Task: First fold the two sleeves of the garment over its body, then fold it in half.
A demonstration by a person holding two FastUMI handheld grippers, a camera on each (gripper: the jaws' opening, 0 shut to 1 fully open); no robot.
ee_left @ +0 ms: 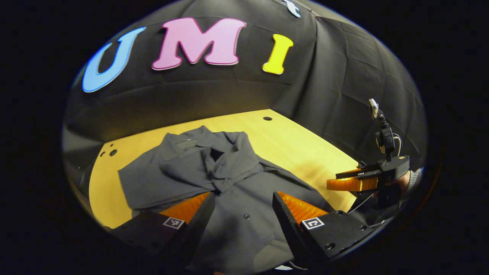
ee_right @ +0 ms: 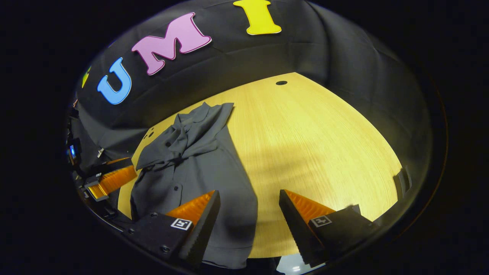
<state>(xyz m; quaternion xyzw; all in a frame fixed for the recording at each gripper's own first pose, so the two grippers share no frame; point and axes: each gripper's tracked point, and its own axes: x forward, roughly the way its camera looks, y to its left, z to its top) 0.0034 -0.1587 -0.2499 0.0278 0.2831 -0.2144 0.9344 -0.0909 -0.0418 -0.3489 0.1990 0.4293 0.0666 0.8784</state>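
Jaws of both grippers stand spread, with nothing between the fingers. Left gripper (ee_left: 242, 208), left gripper view: poised over the lower body of the garment (ee_left: 214, 179), a dark grey buttoned shirt lying on the desk (ee_left: 305, 152), collar toward the far edge. Both sleeves are already laid in over the chest, where they meet in a rumpled heap; the left-hand fold forms a broad flat panel reaching toward the desk's left edge. This view also takes in the right gripper (ee_left: 349, 183) at the desk's right edge, held by a hand (ee_left: 401, 181) in a sleeve cuff, clear of the cloth.

Right gripper (ee_right: 248, 214), right gripper view: poised over the shirt's right-hand side edge near the hem, one finger above cloth, the other above bare wood. From here the garment (ee_right: 195, 164) appears as a narrow strip on the left part of the desk (ee_right: 324, 145), with a wide bare expanse to its right. The left gripper (ee_right: 110, 181) lies at the near left edge, just beside the shirt; whether it touches cannot be told.

Small round holes (ee_left: 110, 152) mark the far left corner of the desk, and a single hole (ee_right: 281, 83) the far edge. Nothing stands on the shirt.
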